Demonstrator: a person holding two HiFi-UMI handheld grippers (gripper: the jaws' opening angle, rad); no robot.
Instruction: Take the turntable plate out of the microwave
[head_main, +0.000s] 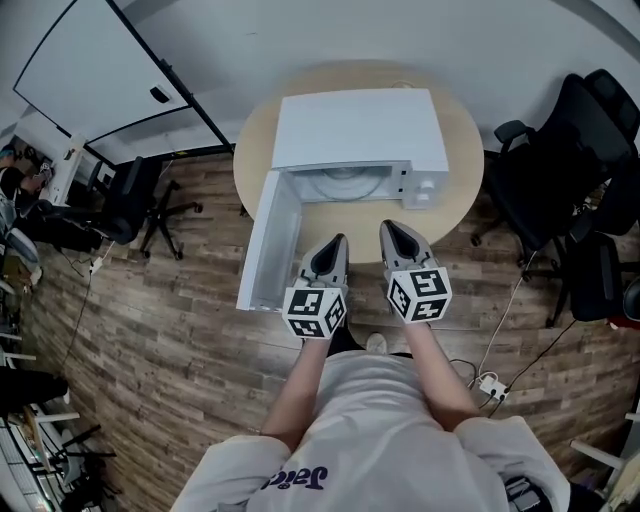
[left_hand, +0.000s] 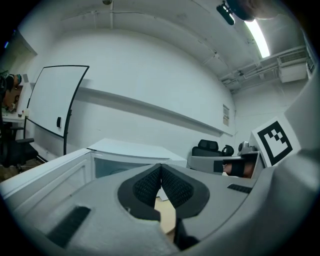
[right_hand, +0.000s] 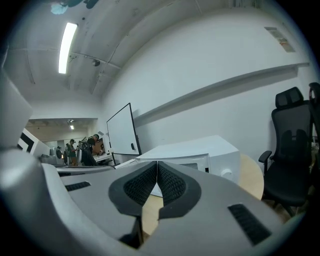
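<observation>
One microwave (head_main: 360, 125), one turntable plate (head_main: 345, 182), one table (head_main: 458, 212), two tongs (head_main: 338, 244) (head_main: 391, 231).

Clad in a white short-sleeved T-shirt (head_main: 380, 430) with purple lettering (head_main: 297, 477). Fitted with a grey wedge-shaped left gripper (head_main: 339, 241) and right gripper (head_main: 391, 228), black ribbed pads (left_hand: 146, 185), black-and-white marker cubes (head_main: 315, 312).

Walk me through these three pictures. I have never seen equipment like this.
There is no robot here. A person holds a pair of tongs in each hand, each carrying a marker cube. The top-down picture comes from a camera on the person's head. The other two come from cameras riding on each tool, looking along its tips. A white microwave sits on a round wooden table. Its door is swung open, and the turntable plate is inside. The left tongs and right tongs are both shut, hold nothing, and point toward the microwave.
</observation>
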